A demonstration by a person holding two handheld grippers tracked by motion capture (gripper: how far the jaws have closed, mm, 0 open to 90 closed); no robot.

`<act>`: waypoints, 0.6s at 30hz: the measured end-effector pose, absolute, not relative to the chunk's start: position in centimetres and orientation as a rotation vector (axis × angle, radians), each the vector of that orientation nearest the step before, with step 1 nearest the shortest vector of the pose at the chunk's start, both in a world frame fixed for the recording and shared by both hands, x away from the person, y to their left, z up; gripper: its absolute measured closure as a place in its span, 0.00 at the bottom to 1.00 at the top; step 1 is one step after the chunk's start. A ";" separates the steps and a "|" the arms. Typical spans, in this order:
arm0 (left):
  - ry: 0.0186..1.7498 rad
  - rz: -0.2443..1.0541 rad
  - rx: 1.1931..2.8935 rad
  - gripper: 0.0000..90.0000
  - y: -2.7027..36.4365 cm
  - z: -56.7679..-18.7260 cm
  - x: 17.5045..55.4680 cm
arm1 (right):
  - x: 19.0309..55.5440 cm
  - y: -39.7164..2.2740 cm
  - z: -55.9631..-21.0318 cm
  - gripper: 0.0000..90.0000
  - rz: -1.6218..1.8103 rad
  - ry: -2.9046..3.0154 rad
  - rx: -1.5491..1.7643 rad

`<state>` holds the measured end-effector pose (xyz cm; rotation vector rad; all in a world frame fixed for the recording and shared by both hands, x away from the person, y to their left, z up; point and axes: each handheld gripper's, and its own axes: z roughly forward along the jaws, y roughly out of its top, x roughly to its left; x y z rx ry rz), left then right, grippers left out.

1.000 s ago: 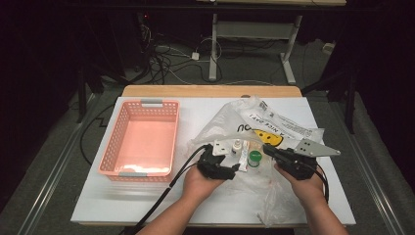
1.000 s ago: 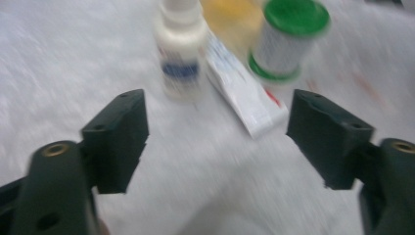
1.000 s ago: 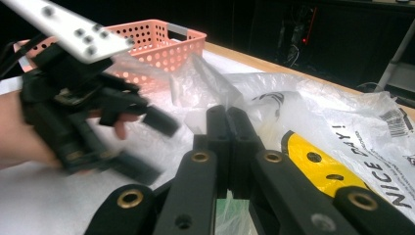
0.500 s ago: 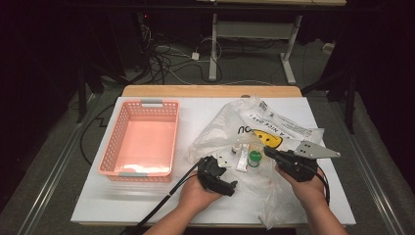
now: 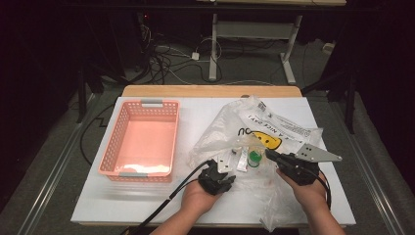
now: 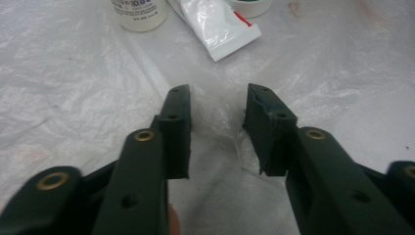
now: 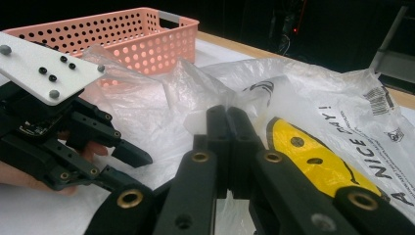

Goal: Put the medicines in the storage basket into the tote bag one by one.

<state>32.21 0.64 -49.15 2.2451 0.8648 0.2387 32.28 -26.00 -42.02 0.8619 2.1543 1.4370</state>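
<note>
A clear plastic bag (image 5: 274, 129) printed with a yellow smiley lies crumpled on the white table (image 5: 147, 200). Inside it lie a white bottle (image 6: 139, 12), a white tube (image 6: 220, 24) and a green-rimmed cap (image 5: 254, 157). My left gripper (image 5: 222, 174) (image 6: 218, 95) hovers low over the bag's near side. Its jaws have just been closing and still stand apart, with a raised wrinkle of film (image 6: 220, 122) between them and the pads off it. My right gripper (image 5: 269, 154) (image 7: 227, 115) is shut on a pinch of the bag (image 7: 313, 103), holding that film up.
A pink perforated basket (image 5: 110, 147) (image 7: 122, 29) stands at the table's left. The other hand's gripper, with its white plate (image 7: 44, 66), shows at the left of the right gripper view. Cables trail off the near edge.
The left gripper has drawn back slightly toward the person, now at the bag's near side. The right gripper has kept still with the bag in it.
</note>
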 end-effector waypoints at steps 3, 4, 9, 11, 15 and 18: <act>0.867 0.262 2.243 0.81 0.5 -49.2 32.2 | 32.2 -25.9 -42.1 1.00 1.437 2.158 0.866; 0.867 0.269 2.244 0.84 0.5 -49.2 32.1 | 32.2 -25.9 -42.1 1.00 1.438 2.156 0.864; 0.858 0.259 2.240 0.98 0.6 -49.2 32.3 | 32.2 -26.1 -41.9 1.00 1.442 2.150 0.861; 0.867 0.217 2.223 0.98 0.9 -49.2 32.5 | 32.2 -26.2 -41.9 1.00 1.444 2.148 0.864; 0.878 0.148 2.196 0.99 1.4 -49.2 33.0 | 32.3 -26.4 -42.0 1.00 1.442 2.150 0.861; 0.856 0.190 2.199 0.99 1.3 -49.2 32.7 | 32.2 -26.5 -41.8 1.00 1.449 2.141 0.860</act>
